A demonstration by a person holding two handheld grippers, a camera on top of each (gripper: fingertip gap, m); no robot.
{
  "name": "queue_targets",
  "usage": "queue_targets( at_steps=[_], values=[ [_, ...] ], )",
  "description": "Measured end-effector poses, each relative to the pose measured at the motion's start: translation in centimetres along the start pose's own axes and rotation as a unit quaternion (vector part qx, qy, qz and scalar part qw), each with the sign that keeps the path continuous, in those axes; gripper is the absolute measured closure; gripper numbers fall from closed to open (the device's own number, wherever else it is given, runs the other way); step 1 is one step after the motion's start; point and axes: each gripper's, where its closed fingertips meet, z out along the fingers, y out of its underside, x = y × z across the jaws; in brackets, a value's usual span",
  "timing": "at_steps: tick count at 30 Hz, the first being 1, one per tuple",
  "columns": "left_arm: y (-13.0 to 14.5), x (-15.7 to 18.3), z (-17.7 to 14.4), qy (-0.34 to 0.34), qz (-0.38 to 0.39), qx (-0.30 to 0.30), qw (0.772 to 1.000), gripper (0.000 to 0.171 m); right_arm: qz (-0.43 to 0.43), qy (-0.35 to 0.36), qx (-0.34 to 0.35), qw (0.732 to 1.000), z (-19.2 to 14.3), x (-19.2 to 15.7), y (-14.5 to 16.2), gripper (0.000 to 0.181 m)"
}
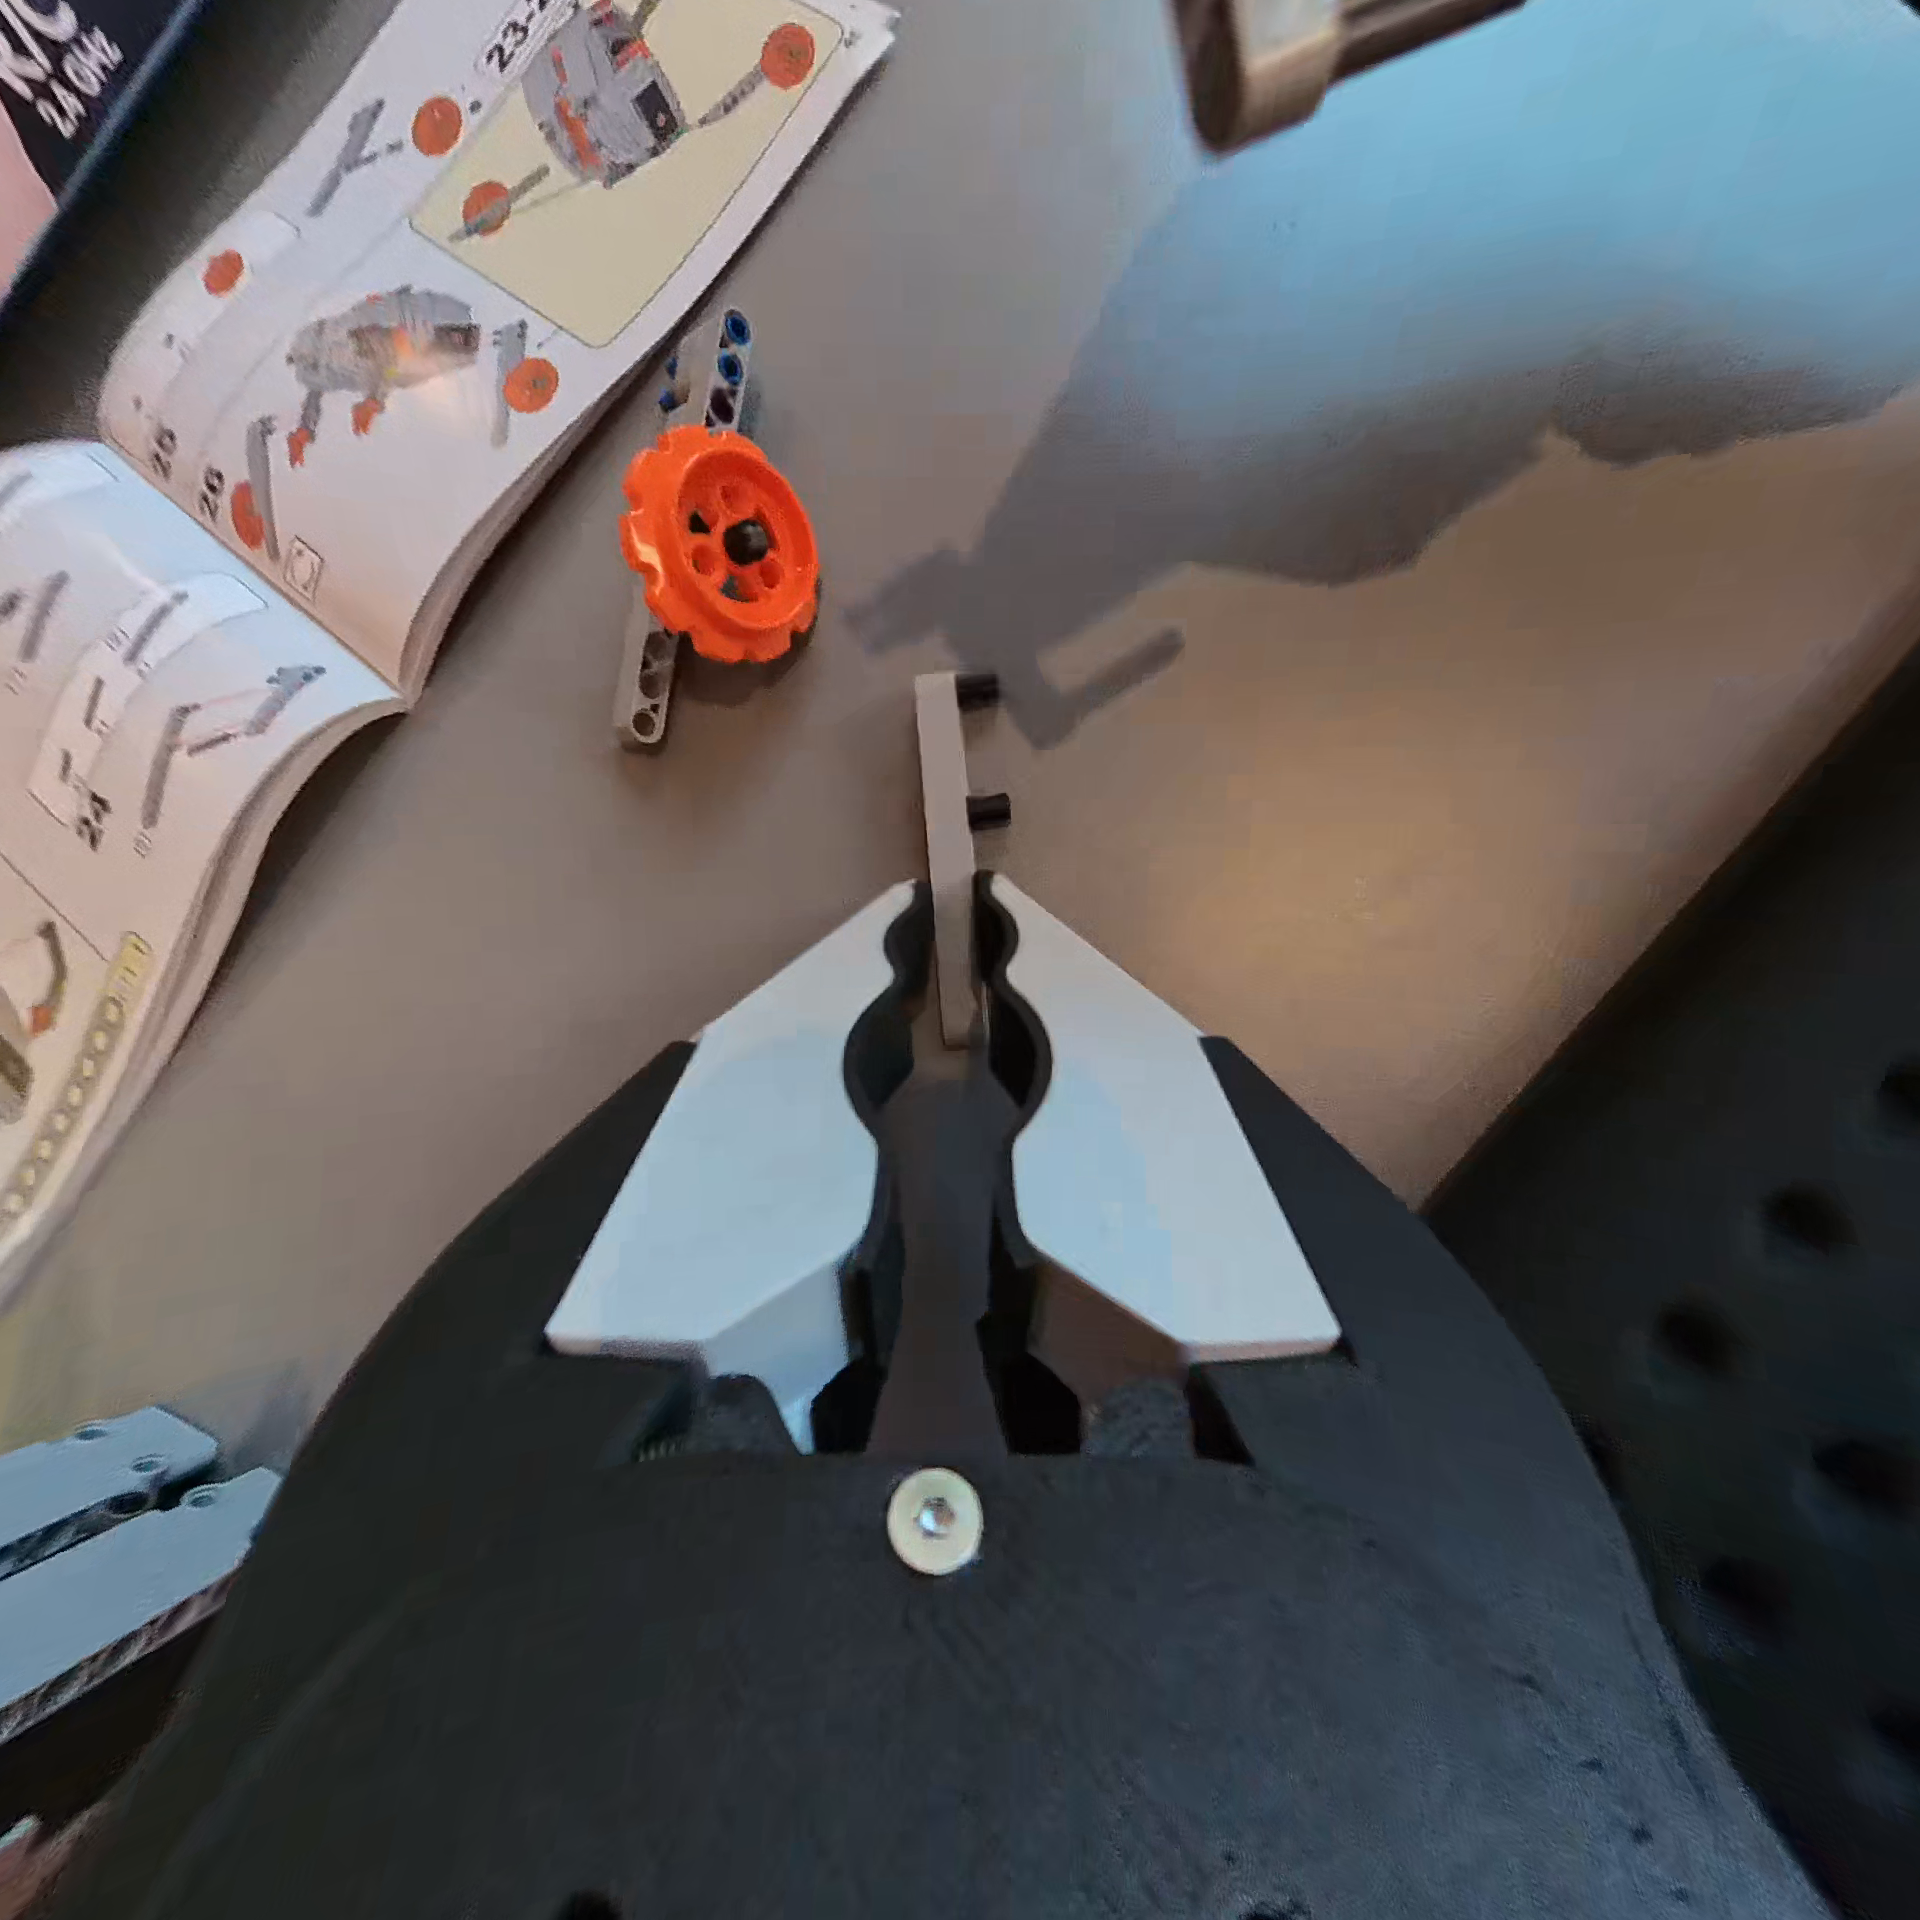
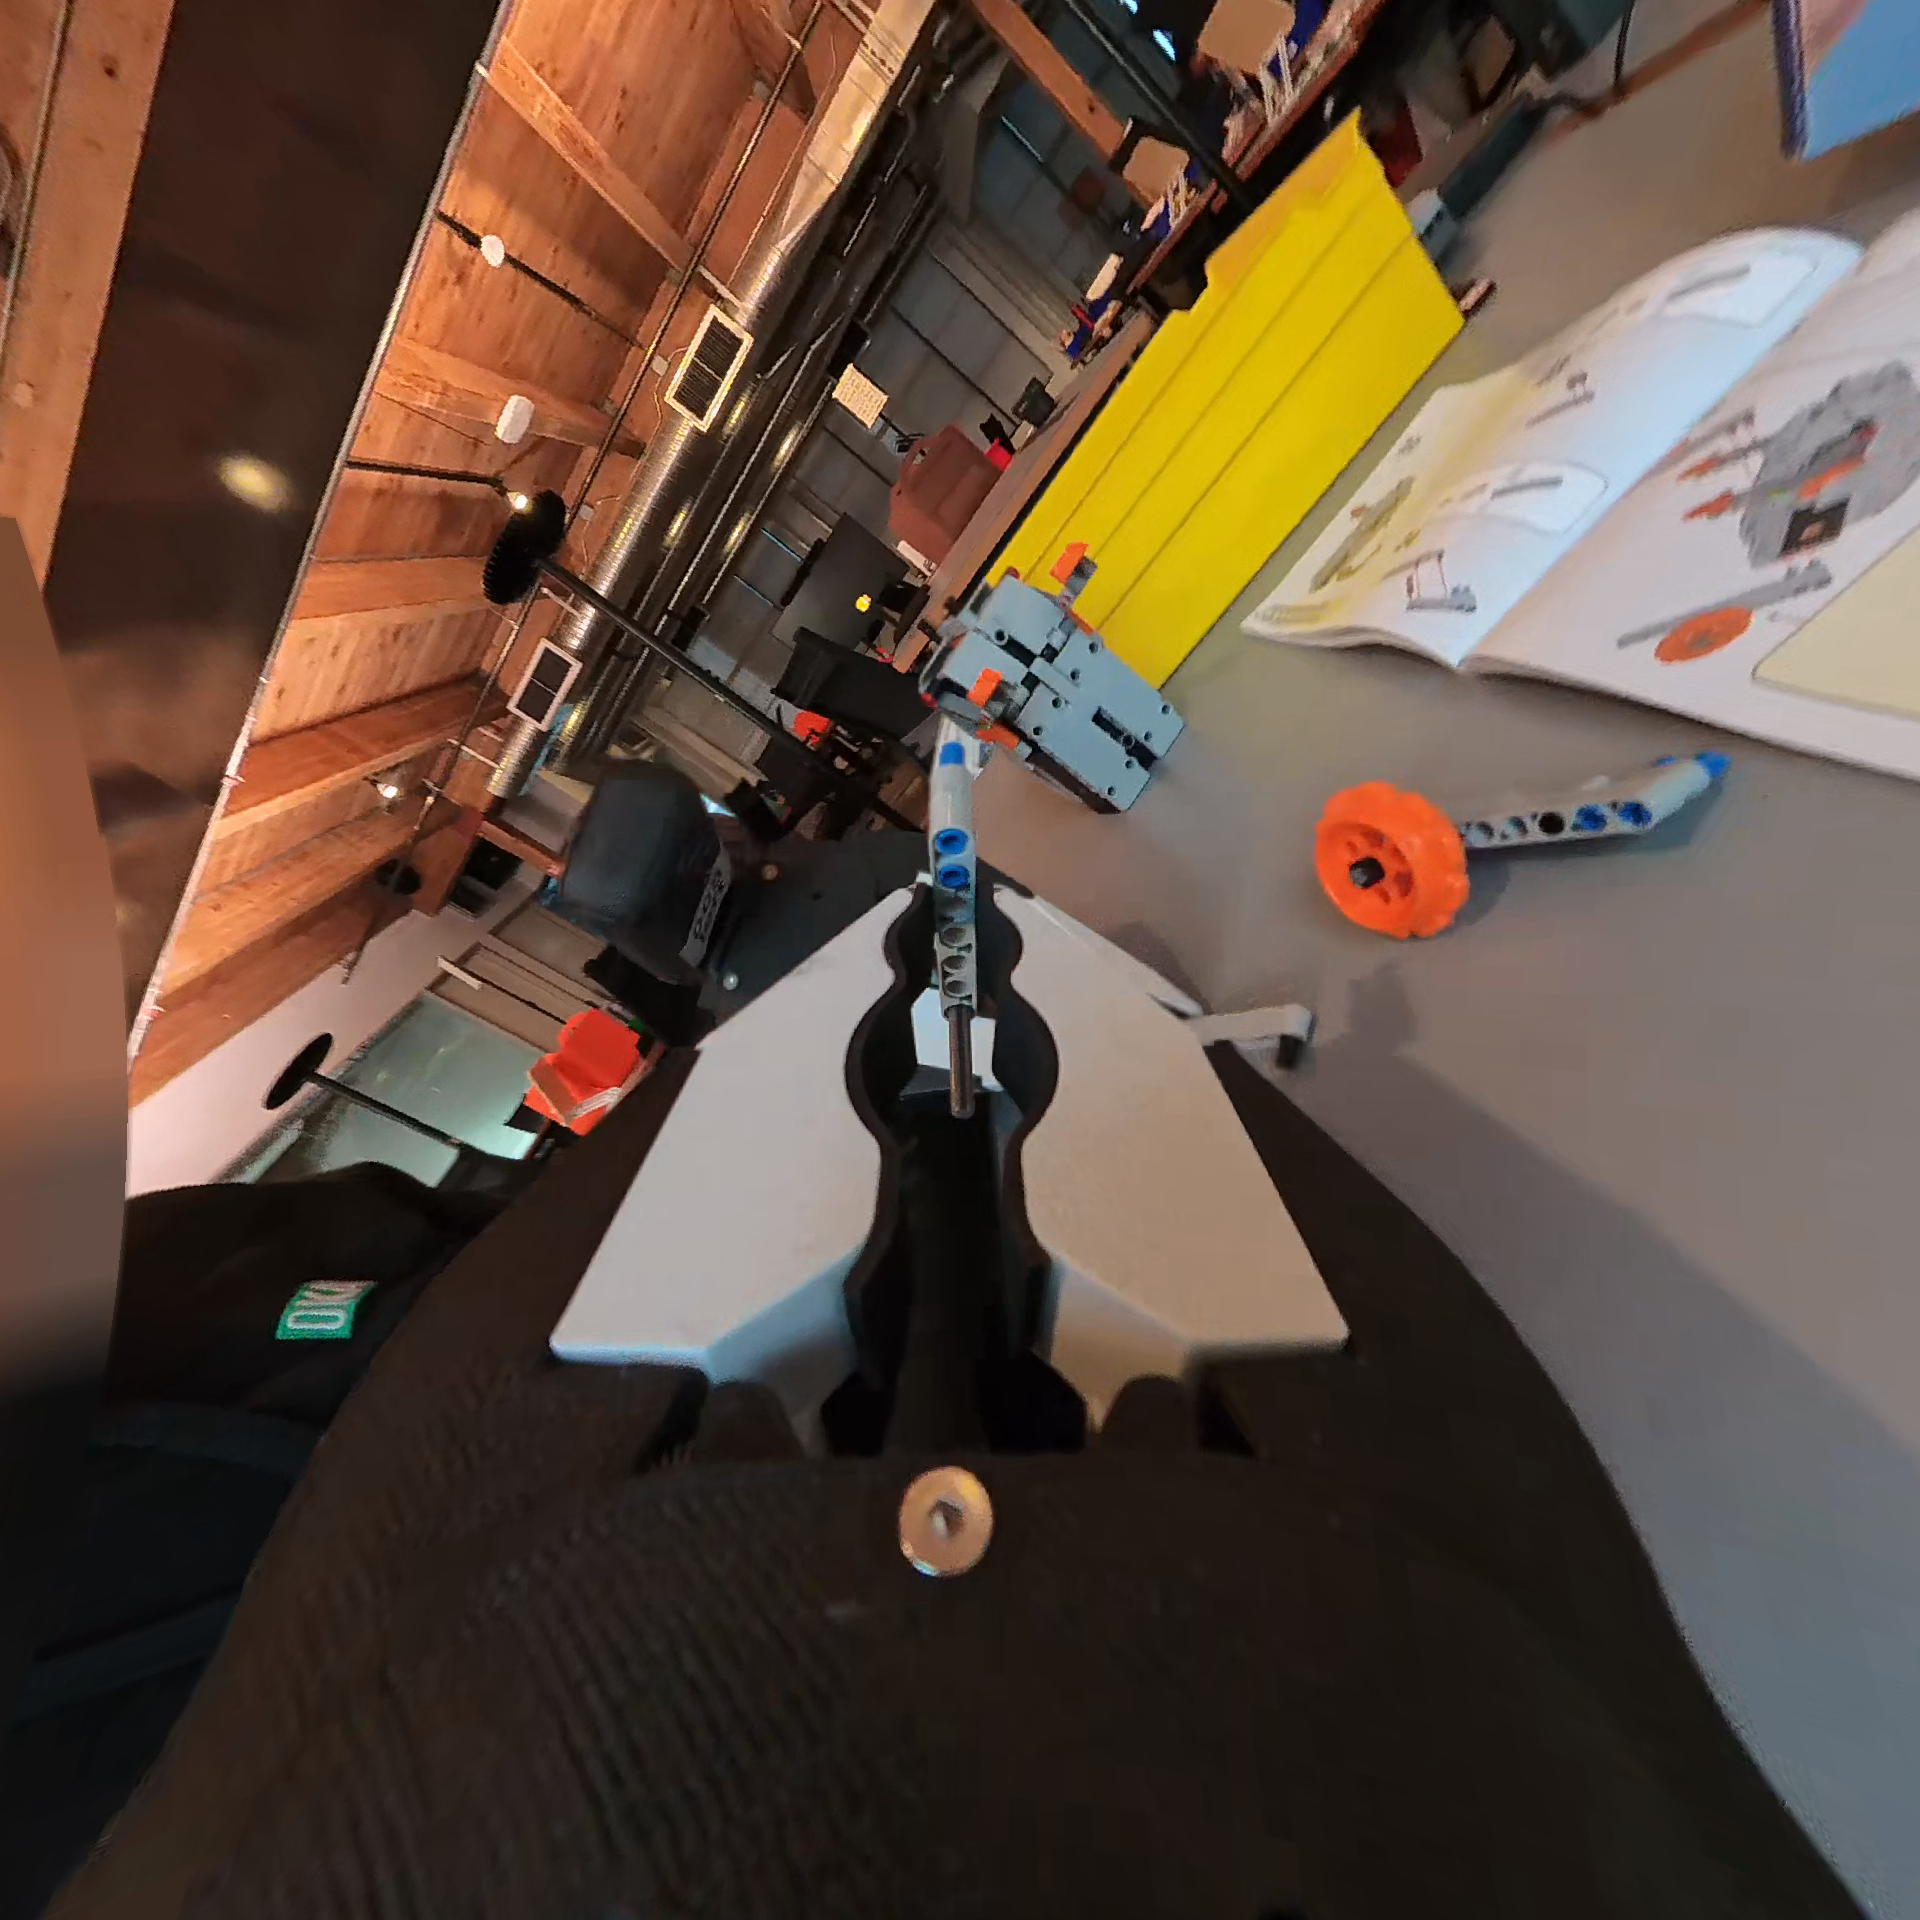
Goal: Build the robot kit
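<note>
We see our left gripper (image 1: 948, 904) pinching a flat grey beam (image 1: 943, 831) by its lower end at the centre of the left wrist frame; two short black pins (image 1: 982, 748) stick out of its right side, and it is lifted over the grey tabletop (image 1: 1351, 883). Up and to the left lies an orange wheel (image 1: 720, 542) already fitted on a grey beam with blue pins (image 1: 717, 384), beside an open instruction booklet (image 1: 343, 343) at upper left. In the right wrist frame our right gripper (image 2: 954, 914) is pressed onto a thin grey holed beam with blue pins (image 2: 951, 894) and a dark axle below it, at centre. Beyond it, right of centre, stands a grey block assembly with orange parts (image 2: 1060, 696); the two held pieces remain apart from it.
</note>
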Motion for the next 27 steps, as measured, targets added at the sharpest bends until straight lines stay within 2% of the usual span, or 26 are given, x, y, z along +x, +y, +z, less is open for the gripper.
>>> queue_targets(
  at_steps=[2, 6, 8, 11, 19, 27],
  values=[
    [-0.6, -0.9, -0.3, -0.04, -0.008, 0.015, 0.999, 0.166, 0.022, -0.015, 0.009, 1.0, 0.3, -0.1, 0.1, 0.175],
    [-6.1, -1.2, -4.7, -0.07, -0.06, 0.152, 0.984, 0.166, 0.015, -0.039, 0.039, 0.998, 0.2, -0.8, -0.6, 0.176],
    [-7.6, -1.5, -6.3, -0.107, -0.048, 0.18, 0.977, 0.165, -0.005, -0.038, 0.048, 0.998, 0.1, -1.2, -1.0, 0.176],
    [-8.4, -1.5, -6.8, -0.128, -0.036, 0.189, 0.973, 0.165, -0.01, -0.036, 0.056, 0.998, 0.1, -1.3, -1.3, 0.176],
    [-8.7, -0.4, -5.2, -0.118, -0.04, 0.181, 0.976, 0.165, 0.009, 0.002, 0.068, 0.998, 0.1, 0.5, -1.4, 0.175],
    [-9.0, -0.7, -4.2, -0.136, -0.048, 0.176, 0.974, 0.165, 0.076, 0.003, 0.096, 0.992, 0.1, 1.8, -1.5, 0.175]
  ],
)
